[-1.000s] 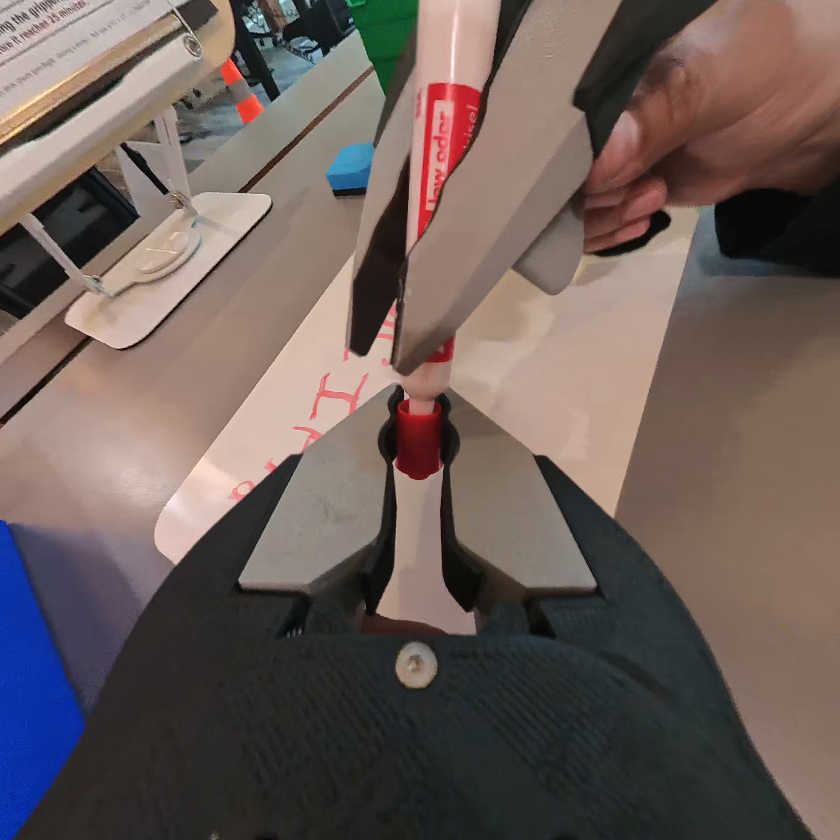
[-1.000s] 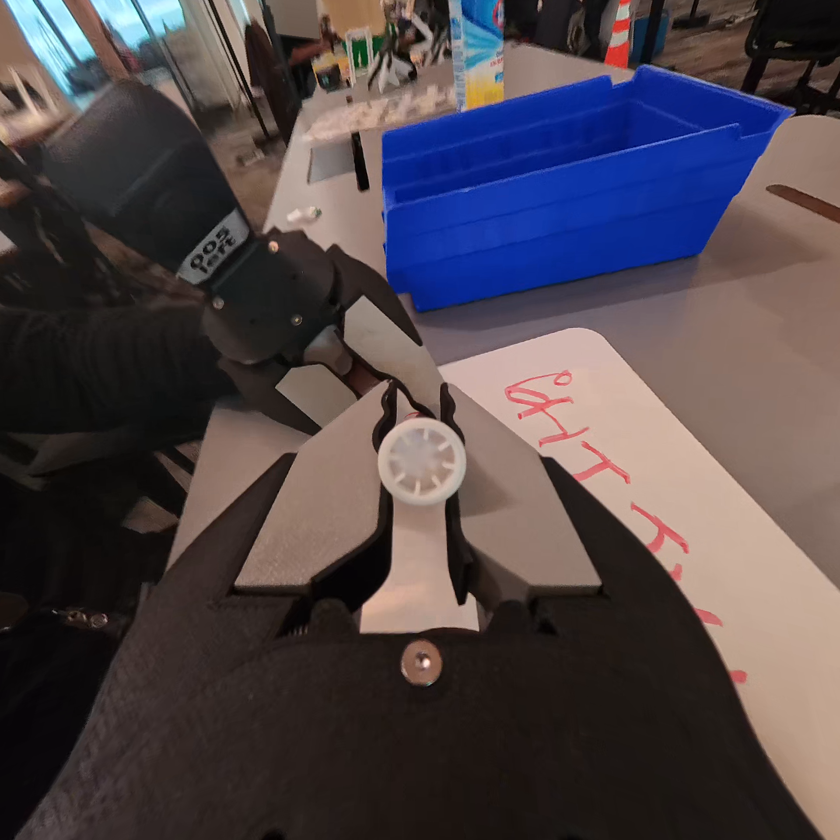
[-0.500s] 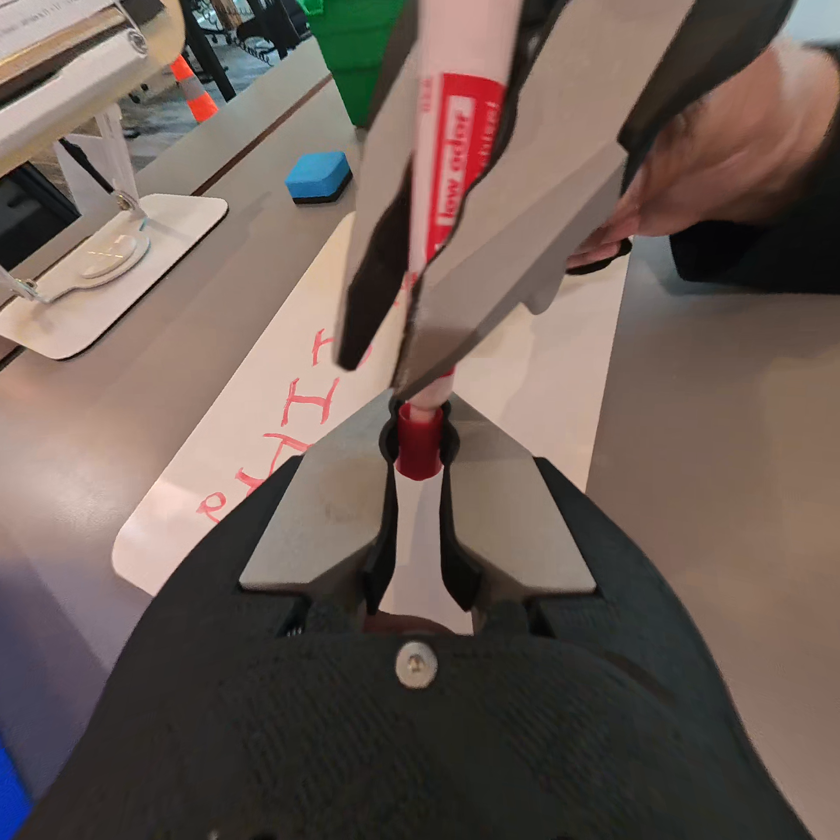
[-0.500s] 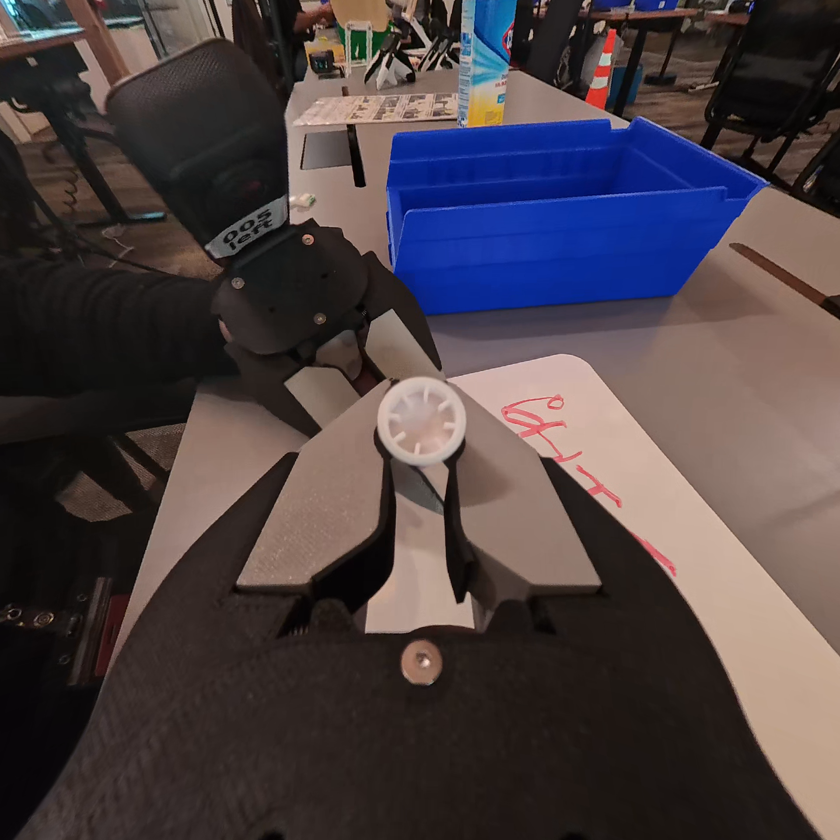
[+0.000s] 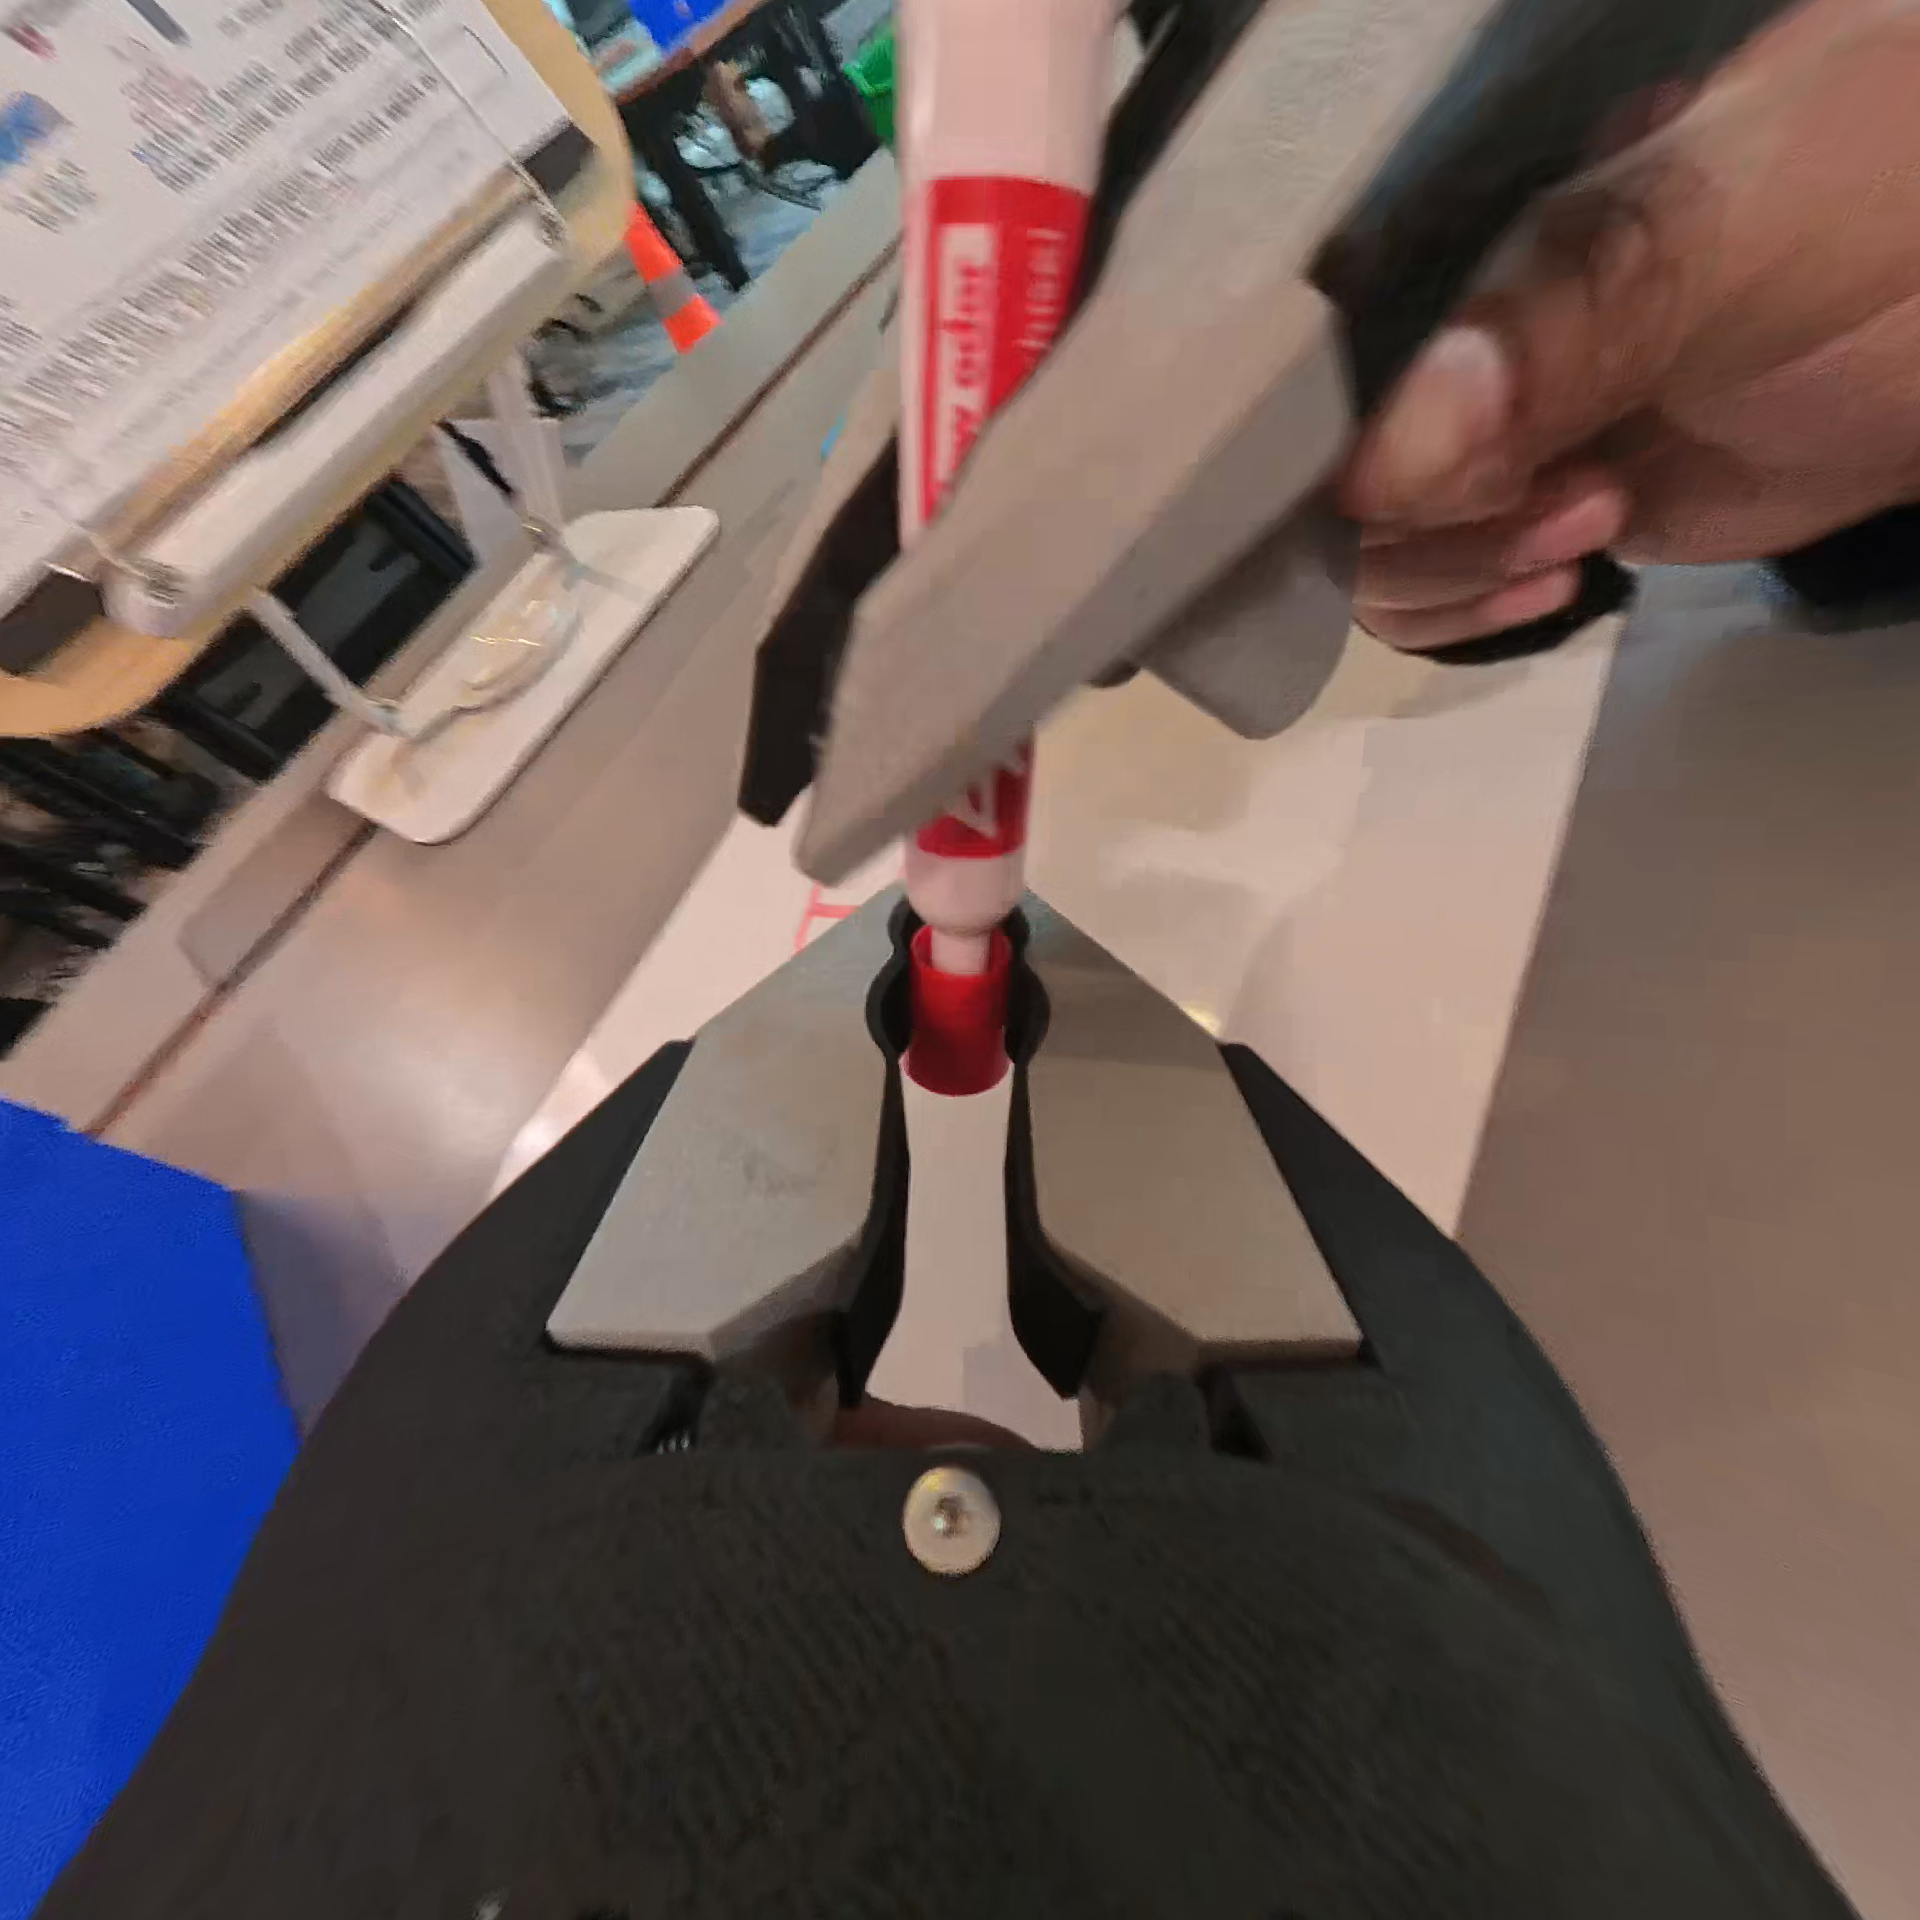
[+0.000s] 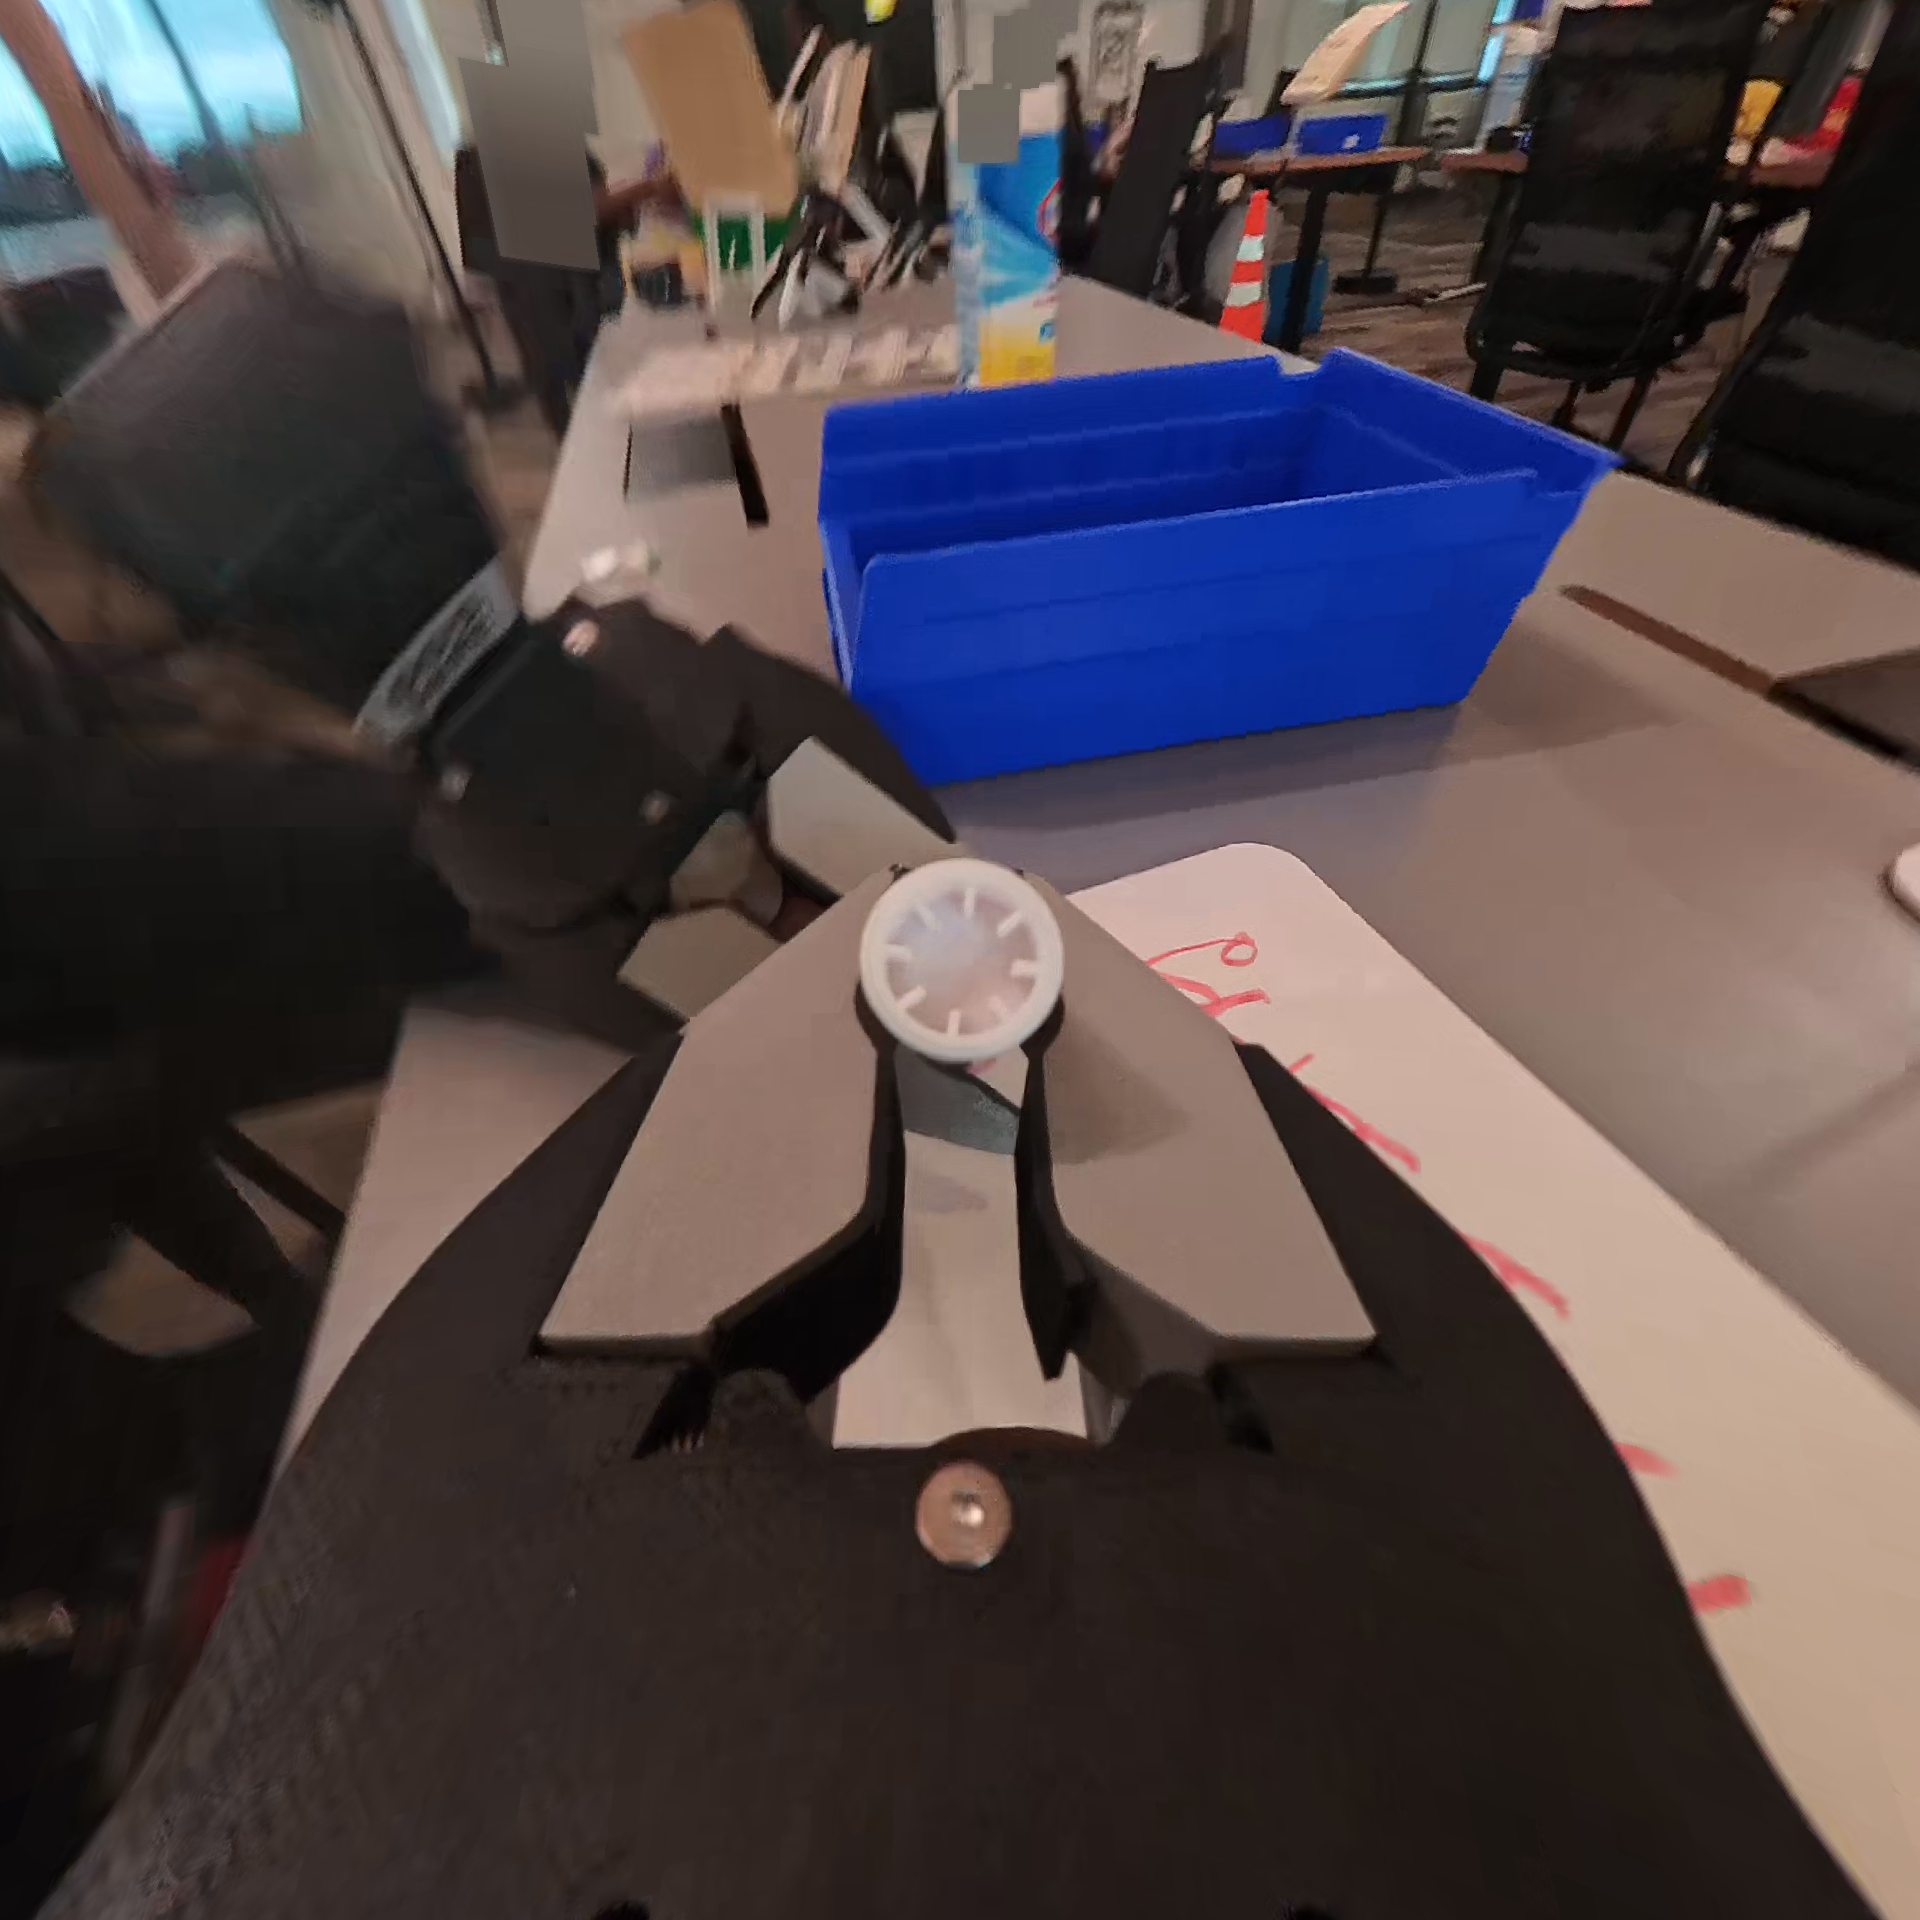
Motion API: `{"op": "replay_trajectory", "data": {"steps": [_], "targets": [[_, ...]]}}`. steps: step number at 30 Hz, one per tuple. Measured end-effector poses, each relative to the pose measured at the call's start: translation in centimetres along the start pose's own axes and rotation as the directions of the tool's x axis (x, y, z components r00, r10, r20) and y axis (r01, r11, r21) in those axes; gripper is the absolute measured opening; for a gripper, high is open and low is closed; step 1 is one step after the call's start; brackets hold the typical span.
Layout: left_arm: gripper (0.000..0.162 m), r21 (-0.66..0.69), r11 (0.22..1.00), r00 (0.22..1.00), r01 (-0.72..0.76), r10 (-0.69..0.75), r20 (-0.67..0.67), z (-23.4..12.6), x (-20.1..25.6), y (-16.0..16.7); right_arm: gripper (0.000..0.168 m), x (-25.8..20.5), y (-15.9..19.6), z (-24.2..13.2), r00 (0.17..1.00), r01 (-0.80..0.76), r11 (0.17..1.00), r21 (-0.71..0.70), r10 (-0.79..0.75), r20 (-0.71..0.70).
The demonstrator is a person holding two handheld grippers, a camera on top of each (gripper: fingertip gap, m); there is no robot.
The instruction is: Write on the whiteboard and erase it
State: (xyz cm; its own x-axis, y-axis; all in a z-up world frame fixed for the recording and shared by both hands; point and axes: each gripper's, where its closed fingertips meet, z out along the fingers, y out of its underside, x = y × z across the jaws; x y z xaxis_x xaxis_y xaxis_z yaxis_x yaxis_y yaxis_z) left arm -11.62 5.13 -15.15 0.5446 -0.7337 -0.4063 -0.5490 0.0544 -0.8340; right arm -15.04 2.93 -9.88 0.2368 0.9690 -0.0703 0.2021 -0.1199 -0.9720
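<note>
My left gripper [image 5: 956, 935] is shut on the red marker cap [image 5: 956, 1023]. My right gripper [image 5: 795, 821] comes down from above, shut on the white marker with a red label [image 5: 987, 312]. The marker's nose sits in the mouth of the cap. In the right wrist view my right gripper [image 6: 958, 904] holds the marker, whose white back end [image 6: 961, 977] faces the camera; the left gripper [image 6: 800, 883] is just behind it. The whiteboard [image 6: 1455, 1039] lies flat on the table with red writing on it. It also shows in the left wrist view [image 5: 1247, 935].
A blue bin [image 6: 1195, 582] stands on the grey table beyond the whiteboard; its edge shows at the lower left of the left wrist view [image 5: 104, 1455]. A document stand with a paper [image 5: 260, 260] on a white base [image 5: 520, 665] stands to the left. Chairs and an orange cone [image 6: 1252, 270] are behind. There is about 6 cm between the tips of the two grippers.
Both grippers have swung together, still joined at the cap. The marker now stands more upright. The blue eraser has left the left wrist view and the document stand looms closer.
</note>
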Motion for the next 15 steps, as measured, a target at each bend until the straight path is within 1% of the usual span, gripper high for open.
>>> {"op": "replay_trajectory", "data": {"steps": [1, 3, 4, 5, 6, 8, 10, 11, 12, 13, 14, 15], "targets": [[0.01, 0.003, 0.999, 0.998, -0.034, 0.034, 0.058, -0.1, -0.5, -0.3, 0.015, 0.5, -0.5, 0.0, 0.996, -0.089, 0.995, 0.046, 0.089, 0.001], [0.01, 0.007, 0.997, 0.982, -0.072, 0.07, 0.173, -0.3, -1.7, -0.8, 0.015, 1.3, -1.3, -0.2, 0.978, -0.206, 0.969, 0.136, 0.209, -0.011], [0.009, 0.006, 0.996, 0.974, -0.085, 0.082, 0.212, -0.4, -2.2, -1.1, 0.015, 1.6, -1.6, -0.3, 0.971, -0.231, 0.957, 0.176, 0.239, -0.022], [0.009, 0.011, 0.997, 0.972, -0.076, 0.071, 0.224, -0.5, -2.4, -1.2, 0.015, 1.5, -1.9, -0.4, 0.972, -0.222, 0.953, 0.204, 0.234, -0.034], [0.01, 0.014, 0.999, 0.978, -0.048, 0.044, 0.206, -0.4, -2.4, -1.1, 0.015, 1.4, -1.9, -0.4, 0.98, -0.177, 0.964, 0.199, 0.191, -0.053], [0.01, 0.032, 0.999, 0.996, 0.02, -0.023, 0.083, -0.3, -1.2, -1.0, 0.015, 0.4, -1.6, -0.3, 0.998, -0.036, 0.991, 0.125, 0.043, -0.055], [0.01, 0.035, 0.993, 0.988, 0.112, -0.108, -0.109, -0.8, 0.6, -1.1, 0.015, -0.9, -1.2, -0.5, 0.996, 0.085, 0.995, 0.057, -0.085, 0.006], [0.01, 0.037, 0.985, 0.963, 0.166, -0.154, -0.22, -1.3, 1.6, -1.4, 0.015, -1.7, -1.1, -0.7, 0.992, 0.114, 0.992, 0.057, -0.117, 0.056], [0.01, 0.03, 0.979, 0.922, 0.202, -0.179, -0.343, -2.1, 2.9, -1.8, 0.015, -2.8, -1.2, -1.1, 0.982, 0.133, 0.988, 0.073, -0.141, 0.126], [0.01, 0.021, 0.974, 0.878, 0.227, -0.195, -0.437, -3.0, 3.9, -2.1, 0.015, -3.8, -1.3, -1.4, 0.972, 0.144, 0.986, 0.08, -0.156, 0.178], [0.01, 0.007, 0.97, 0.83, 0.243, -0.204, -0.519, -3.9, 4.9, -2.4, 0.015, -4.8, -1.4, -1.7, 0.959, 0.161, 0.983, 0.087, -0.176, 0.22], [0.01, 0.005, 0.966, 0.802, 0.258, -0.211, -0.559, -4.5, 5.2, -2.7, 0.015, -5.5, -1.6, -1.9, 0.952, 0.169, 0.981, 0.097, -0.188, 0.242]]}}
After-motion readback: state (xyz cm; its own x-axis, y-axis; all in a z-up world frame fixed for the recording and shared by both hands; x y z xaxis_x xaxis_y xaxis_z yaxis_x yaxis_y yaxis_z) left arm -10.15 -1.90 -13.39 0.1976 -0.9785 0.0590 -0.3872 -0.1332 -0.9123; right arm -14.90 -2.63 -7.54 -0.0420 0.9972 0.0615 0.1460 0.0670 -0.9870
